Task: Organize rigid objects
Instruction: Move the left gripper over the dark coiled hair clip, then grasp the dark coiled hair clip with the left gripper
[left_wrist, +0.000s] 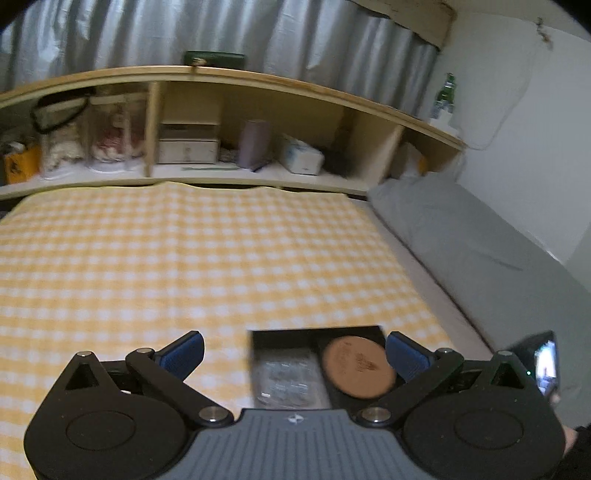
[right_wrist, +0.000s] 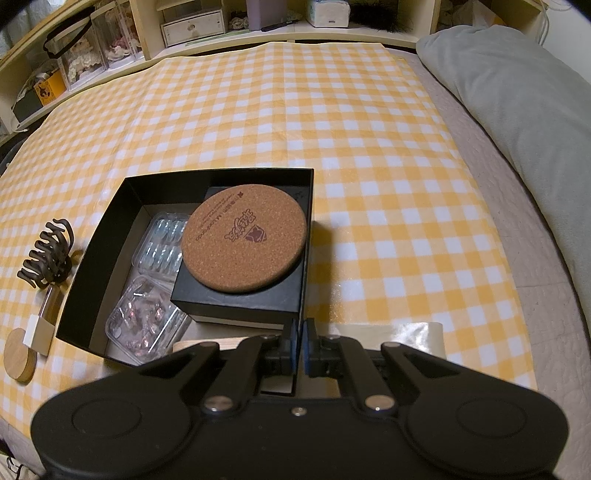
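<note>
An open black box (right_wrist: 110, 218) sits on the yellow checked cloth (right_wrist: 295, 110). Inside it are two clear plastic cases (right_wrist: 162, 240), a smaller black box (right_wrist: 236, 299) and a round cork coaster (right_wrist: 243, 238) lying on that smaller box. My right gripper (right_wrist: 300, 343) is shut on the black box's near right wall. My left gripper (left_wrist: 293, 354) is open and empty, held above the cloth; the black box (left_wrist: 280, 334) with the coaster (left_wrist: 356, 367) lies between its fingers below. A brown hair claw (right_wrist: 46, 253) and a round wooden disc (right_wrist: 18, 354) lie left of the box.
A wooden shelf unit (left_wrist: 221, 77) with jars, boxes and tissues runs along the far side. A grey pillow (right_wrist: 517, 122) lies at the right. A light wooden board (right_wrist: 424, 332) lies under my right gripper. A phone-like screen (left_wrist: 546, 363) shows at the right.
</note>
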